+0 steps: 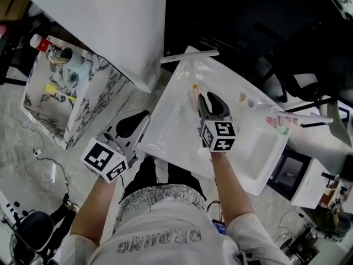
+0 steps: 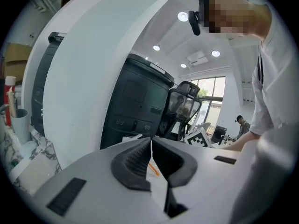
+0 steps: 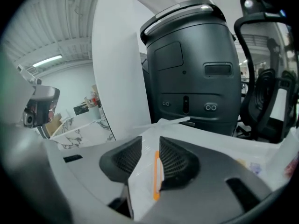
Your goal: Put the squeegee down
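One squeegee point(image 1: 195, 91) lies on the tray point(image 1: 171, 120), just beyond right tongs point(image 1: 208, 98).

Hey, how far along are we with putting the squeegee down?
Looks done: the squeegee lies on the white tray, at its far end. In hand: nothing; the right tool is open above the tray, an orange strip showing between its jaws, unpinched. Left: probably just pulling the tool clear.

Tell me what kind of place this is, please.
Probably an open-plan office or lab workspace: recessed ceiling lights overhead, a black office chair, and a large dark grey machine behind the white tray.
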`<state>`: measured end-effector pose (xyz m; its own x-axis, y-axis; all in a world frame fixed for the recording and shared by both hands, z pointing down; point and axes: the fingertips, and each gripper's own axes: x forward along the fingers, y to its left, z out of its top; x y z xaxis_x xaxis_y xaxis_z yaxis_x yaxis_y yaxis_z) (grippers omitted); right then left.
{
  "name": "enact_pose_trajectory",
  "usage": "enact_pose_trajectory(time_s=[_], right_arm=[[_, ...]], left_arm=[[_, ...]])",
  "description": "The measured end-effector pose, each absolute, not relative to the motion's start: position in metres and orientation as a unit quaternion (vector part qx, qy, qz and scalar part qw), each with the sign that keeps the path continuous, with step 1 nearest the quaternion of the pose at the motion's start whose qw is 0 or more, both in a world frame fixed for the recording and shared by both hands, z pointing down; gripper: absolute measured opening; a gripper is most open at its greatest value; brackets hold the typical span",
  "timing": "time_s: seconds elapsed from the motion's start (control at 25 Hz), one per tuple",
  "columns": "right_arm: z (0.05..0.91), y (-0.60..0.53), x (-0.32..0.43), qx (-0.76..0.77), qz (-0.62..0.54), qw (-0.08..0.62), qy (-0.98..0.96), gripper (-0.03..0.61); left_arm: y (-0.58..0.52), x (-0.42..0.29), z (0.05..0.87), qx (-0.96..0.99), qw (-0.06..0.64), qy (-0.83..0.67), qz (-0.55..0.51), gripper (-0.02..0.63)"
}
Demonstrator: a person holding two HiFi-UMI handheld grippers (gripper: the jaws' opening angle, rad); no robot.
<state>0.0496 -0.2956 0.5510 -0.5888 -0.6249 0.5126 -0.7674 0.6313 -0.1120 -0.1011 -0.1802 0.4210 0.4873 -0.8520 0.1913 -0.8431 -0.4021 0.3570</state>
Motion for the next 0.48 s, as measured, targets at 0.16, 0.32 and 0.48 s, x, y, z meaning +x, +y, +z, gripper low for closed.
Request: enact_pose_trajectory(time_s=[0.16, 0.32, 0.48], right_arm=[[0.530, -0.279, 0.048, 0.389, 0.165, 0.202, -0.883, 0.112], [0.509, -0.260, 0.047, 0.386, 0.160, 0.192, -0.888, 0.106], [0.489, -0.240, 0.044, 0.380, 0.150, 0.186, -0.894, 0.089]], left_arm=[[-0.175, -0.101, 0.413, 0.845, 0.201, -0.496, -0.014, 0.027], [-0.169, -0.101, 0.405, 0.852, 0.193, -0.487, -0.018, 0.026], [-0.165, -0.100, 0.395, 0.861, 0.182, -0.475, -0.016, 0.026]])
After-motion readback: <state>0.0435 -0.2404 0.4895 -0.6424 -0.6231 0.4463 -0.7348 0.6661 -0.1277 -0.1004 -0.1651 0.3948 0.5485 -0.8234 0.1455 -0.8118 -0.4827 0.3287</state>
